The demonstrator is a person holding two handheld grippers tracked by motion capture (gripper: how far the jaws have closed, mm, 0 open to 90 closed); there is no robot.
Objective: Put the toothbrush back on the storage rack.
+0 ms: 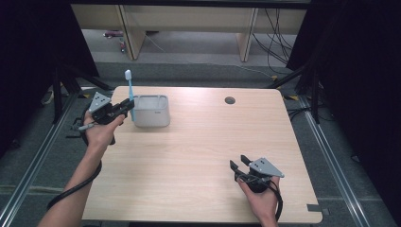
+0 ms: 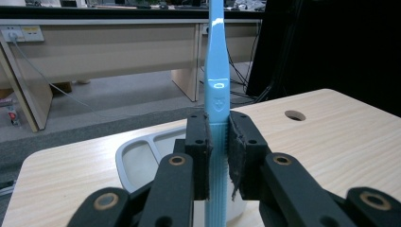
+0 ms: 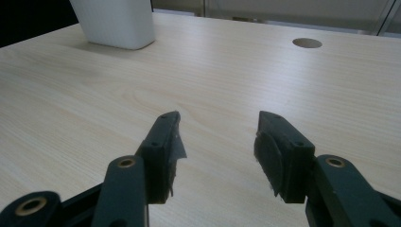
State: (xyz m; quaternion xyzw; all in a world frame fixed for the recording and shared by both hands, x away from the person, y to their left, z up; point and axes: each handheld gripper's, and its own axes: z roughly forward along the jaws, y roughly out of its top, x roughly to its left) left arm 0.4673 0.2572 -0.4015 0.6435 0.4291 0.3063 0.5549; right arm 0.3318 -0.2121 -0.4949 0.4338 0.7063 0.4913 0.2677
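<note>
- Blue toothbrush (image 2: 216,94) stands upright, clamped by its handle between the jaws of the left gripper (image 1: 124,106), brush head up.
- It is held at the near-left corner of a white tub (image 1: 152,111) on the far left of the wooden table (image 1: 203,142); its lower end hangs over the tub's rim.
- Right gripper (image 3: 217,142) rests low at the table's near right, jaws apart with nothing between them, well away from the tub.

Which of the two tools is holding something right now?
The left tool, clamped on the upright blue toothbrush by the white container. The right tool is open and empty.
</note>
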